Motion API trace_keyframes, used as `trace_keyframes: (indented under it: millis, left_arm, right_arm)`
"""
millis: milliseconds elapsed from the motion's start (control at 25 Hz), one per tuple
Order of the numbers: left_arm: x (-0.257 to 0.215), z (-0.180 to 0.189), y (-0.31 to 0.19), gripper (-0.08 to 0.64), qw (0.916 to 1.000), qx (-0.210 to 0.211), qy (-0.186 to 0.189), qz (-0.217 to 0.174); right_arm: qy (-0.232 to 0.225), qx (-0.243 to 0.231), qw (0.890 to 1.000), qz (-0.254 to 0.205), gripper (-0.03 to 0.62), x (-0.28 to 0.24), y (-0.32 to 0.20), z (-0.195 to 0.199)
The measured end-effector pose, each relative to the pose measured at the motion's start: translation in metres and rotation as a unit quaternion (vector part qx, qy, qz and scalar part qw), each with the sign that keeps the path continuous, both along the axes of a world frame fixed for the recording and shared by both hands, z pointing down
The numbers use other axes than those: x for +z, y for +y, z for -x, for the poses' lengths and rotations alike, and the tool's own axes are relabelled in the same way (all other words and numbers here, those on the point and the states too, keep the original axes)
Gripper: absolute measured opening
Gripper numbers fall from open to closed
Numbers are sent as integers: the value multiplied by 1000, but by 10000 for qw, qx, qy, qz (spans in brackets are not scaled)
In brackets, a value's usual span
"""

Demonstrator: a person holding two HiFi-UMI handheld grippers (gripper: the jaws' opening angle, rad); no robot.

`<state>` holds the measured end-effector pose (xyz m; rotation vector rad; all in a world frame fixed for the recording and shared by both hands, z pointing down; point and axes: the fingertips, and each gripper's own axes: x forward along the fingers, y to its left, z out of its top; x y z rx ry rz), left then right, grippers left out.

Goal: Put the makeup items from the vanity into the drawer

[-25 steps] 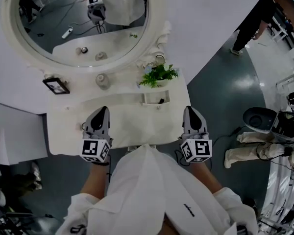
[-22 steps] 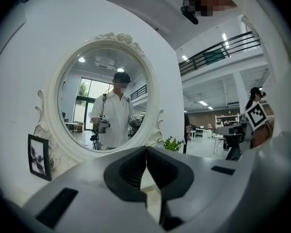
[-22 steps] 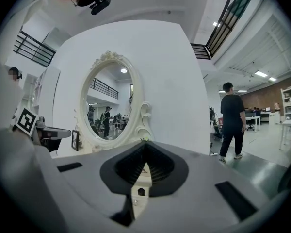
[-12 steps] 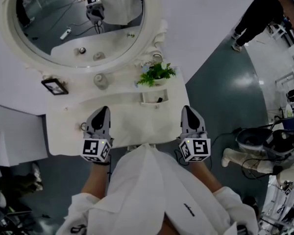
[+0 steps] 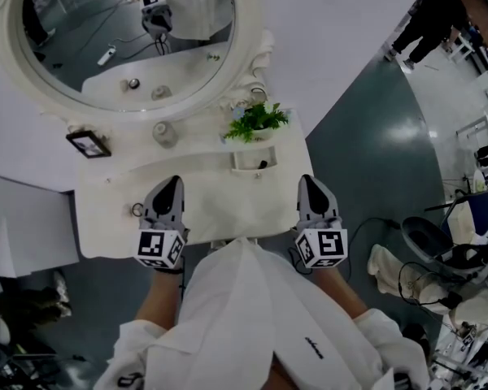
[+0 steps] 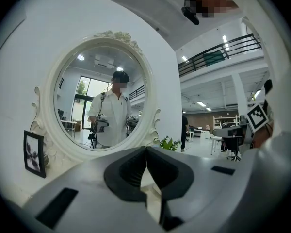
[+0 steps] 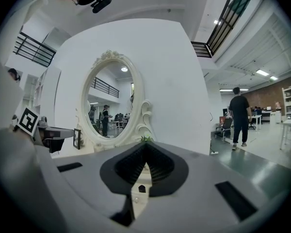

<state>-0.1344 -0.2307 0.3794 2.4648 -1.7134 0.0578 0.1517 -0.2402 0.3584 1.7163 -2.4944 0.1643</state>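
Note:
The white vanity [image 5: 106, 218] stands in front of me under an oval mirror [image 5: 122, 39]. A small open drawer [image 5: 246, 167] sits on its top at the back right, with a dark item [image 5: 263, 166] inside. A round jar [image 5: 164, 134] stands near the mirror's foot. A small ring-shaped item [image 5: 137, 210] lies just left of my left gripper [image 5: 171, 184], which hovers shut and empty over the vanity's left front. My right gripper [image 5: 308, 180] is shut and empty at the vanity's right edge. In the gripper views the left gripper [image 6: 146, 150] and right gripper [image 7: 145, 147] show closed tips holding nothing.
A potted green plant [image 5: 258, 120] stands behind the drawer. A black picture frame [image 5: 88, 143] leans at the back left. Right of the vanity is dark floor, where a person in black [image 5: 427, 19] stands far off, with equipment and cables [image 5: 439, 258] nearer.
Both grippers stay shut and almost still over the vanity's front. The head view has drifted slightly, and the equipment on the floor at the right has shifted.

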Motion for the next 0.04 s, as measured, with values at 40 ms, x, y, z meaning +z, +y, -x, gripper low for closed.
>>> trace_keyframes:
  millis: [40]
  left_arm:
    - [0, -1, 0, 28, 10000, 0, 10, 4]
  right_arm:
    - [4, -8, 10000, 1, 17, 0, 0, 0]
